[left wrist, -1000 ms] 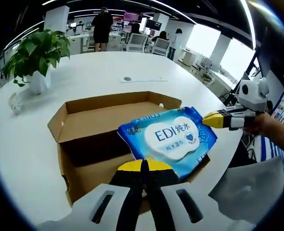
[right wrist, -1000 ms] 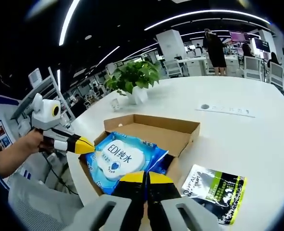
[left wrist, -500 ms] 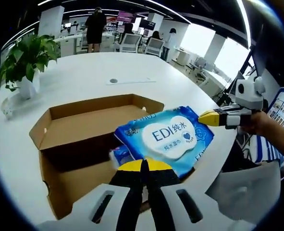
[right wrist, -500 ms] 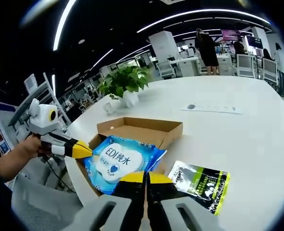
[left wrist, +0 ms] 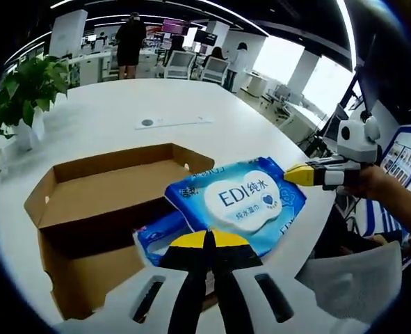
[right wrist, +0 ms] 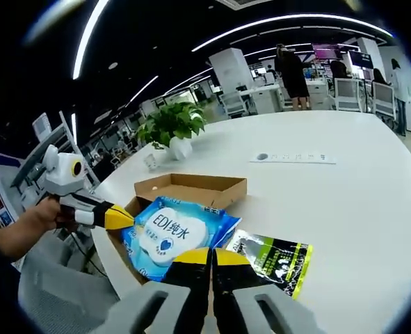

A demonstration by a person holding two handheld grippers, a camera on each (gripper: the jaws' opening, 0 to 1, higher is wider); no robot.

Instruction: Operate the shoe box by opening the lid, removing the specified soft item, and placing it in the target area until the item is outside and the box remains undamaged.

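Both grippers' fingers (left wrist: 206, 245) pressed together

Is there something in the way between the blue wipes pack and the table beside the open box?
Nothing visible blocks it. The blue wipes pack is held over the open box by both grippers, and a green-and-black packet lies on the white table beside the box, leaving bare surface beyond.

Wipes pack (right wrist: 174, 236) between both tools
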